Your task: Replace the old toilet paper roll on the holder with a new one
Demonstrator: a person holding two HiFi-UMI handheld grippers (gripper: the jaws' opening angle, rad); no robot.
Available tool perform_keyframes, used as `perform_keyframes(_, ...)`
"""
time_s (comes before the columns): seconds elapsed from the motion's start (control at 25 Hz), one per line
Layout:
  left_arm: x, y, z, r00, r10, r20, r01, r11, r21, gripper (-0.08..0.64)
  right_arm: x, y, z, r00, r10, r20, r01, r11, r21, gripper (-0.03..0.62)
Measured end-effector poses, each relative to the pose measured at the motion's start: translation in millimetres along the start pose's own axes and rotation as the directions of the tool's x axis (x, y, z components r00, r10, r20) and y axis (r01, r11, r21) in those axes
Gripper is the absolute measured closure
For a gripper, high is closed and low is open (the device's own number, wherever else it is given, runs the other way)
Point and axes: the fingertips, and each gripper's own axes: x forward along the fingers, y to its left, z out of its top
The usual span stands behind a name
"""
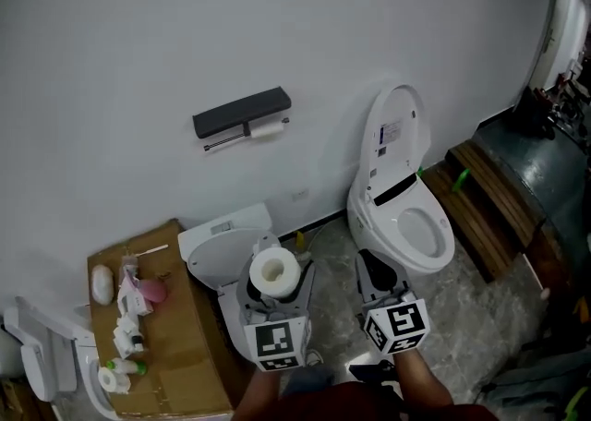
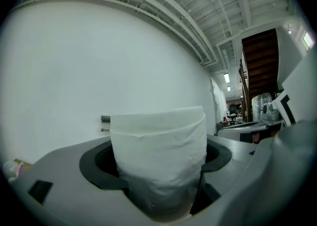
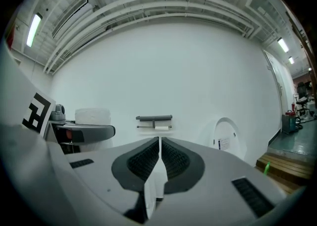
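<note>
A dark grey holder [image 1: 242, 114] hangs on the white wall, with a small, nearly used-up old roll [image 1: 268, 129] on the bar beneath it. In the head view my left gripper [image 1: 275, 273] is shut on a full white new roll [image 1: 275, 270], which stands upright between the jaws well below the holder. In the left gripper view the new roll [image 2: 158, 155] fills the gap and hides most of the holder [image 2: 105, 119]. My right gripper [image 1: 374, 273] is shut and holds nothing. In the right gripper view, its pads [image 3: 148, 160] meet beneath the far-off holder [image 3: 154, 118].
A white toilet [image 1: 406, 216] with its lid raised stands against the wall at the right. A second white toilet [image 1: 222, 242] sits just ahead of my left gripper. A cardboard box [image 1: 185, 354] with several small items stands at the left. Wooden steps [image 1: 489, 198] lie at the far right.
</note>
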Motion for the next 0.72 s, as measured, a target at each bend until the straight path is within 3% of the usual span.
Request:
perform_keyframes(0.36, 82.5, 13.4, 8.6, 1.000, 0.007, 0.001, -0.007, 1.000, 0.000, 0.117, 79.1, -41.3, 17.3, 1.000, 0.016, 0.008, -0.016, 1.000, 0.000, 0.563)
perform_keyframes(0.72, 190.0, 33.7, 11.0, 0.988, 0.156, -0.015, -0.156, 0.988, 0.008, 0.117, 212.7, -90.0, 38.0, 0.979, 0.201, 0.015, -0.201, 0.980, -0.010, 0.563)
